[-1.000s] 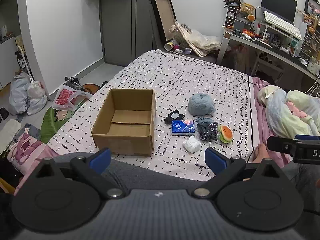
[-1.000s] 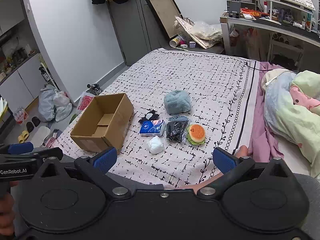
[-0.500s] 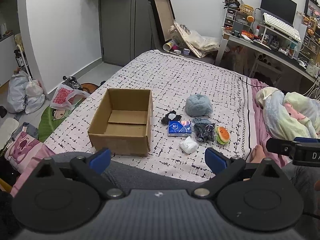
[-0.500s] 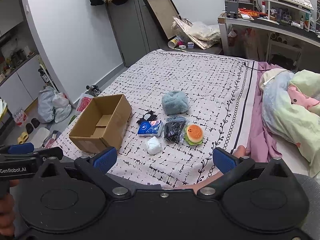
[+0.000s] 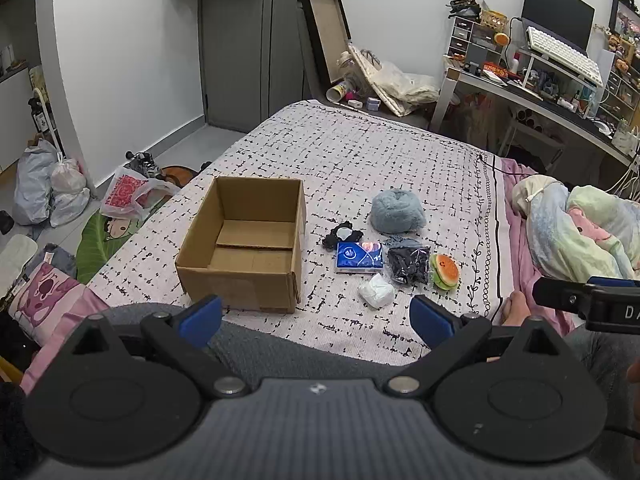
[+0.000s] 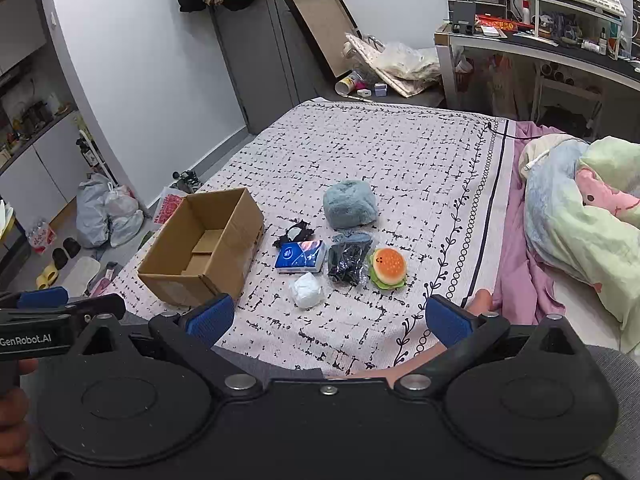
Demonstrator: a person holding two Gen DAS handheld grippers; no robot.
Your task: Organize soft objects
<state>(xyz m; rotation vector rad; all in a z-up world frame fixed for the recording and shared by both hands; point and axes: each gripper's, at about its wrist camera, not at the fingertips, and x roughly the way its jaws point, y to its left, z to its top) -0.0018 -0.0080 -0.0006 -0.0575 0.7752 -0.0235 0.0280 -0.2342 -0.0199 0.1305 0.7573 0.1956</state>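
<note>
An open, empty cardboard box sits on the patterned bed. To its right lie soft items: a fluffy blue-grey ball, a small black and white piece, a blue tissue pack, a dark bag of cloth, a burger plush and a white wad. My left gripper and right gripper are both open and empty, held apart from the items at the near edge of the bed.
A crumpled quilt lies on the bed's right side. A desk with a keyboard and monitor stands at the back right. Bags and shoes lie on the floor to the left. My knee and bare foot are close below.
Both views have shifted slightly: in the left wrist view the box and items have drifted a little left and farther. Both grippers stay open and empty.
</note>
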